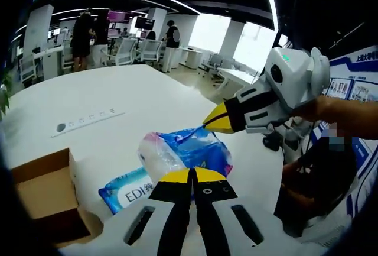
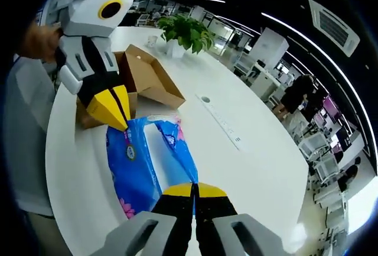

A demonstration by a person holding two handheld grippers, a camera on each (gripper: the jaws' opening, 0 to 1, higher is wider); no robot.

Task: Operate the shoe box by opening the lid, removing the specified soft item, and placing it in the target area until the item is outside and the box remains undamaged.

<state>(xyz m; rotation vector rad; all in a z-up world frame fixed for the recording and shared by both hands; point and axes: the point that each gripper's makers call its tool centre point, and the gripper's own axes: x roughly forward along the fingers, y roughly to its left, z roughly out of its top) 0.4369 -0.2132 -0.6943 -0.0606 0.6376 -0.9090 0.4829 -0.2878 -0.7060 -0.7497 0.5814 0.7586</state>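
A soft blue, white and pink plastic tissue pack (image 1: 184, 154) hangs above the white table, held at both ends. My left gripper (image 1: 192, 176) is shut on its near edge. My right gripper (image 1: 220, 121) comes in from the right, shut and pinching the pack's far edge. In the right gripper view the same pack (image 2: 176, 149) stretches from my right gripper (image 2: 194, 190), shut on it, to my left gripper (image 2: 113, 109) at upper left. The open brown cardboard shoe box (image 1: 41, 192) sits on the table at lower left, beyond the left gripper (image 2: 147, 80) in the right gripper view.
A second flat blue pack marked EDI (image 1: 125, 194) lies on the table under the held one. A socket strip (image 1: 88, 120) is set into the table top (image 2: 254, 167). A potted plant (image 2: 186, 31) stands past the box. People and office chairs are far behind.
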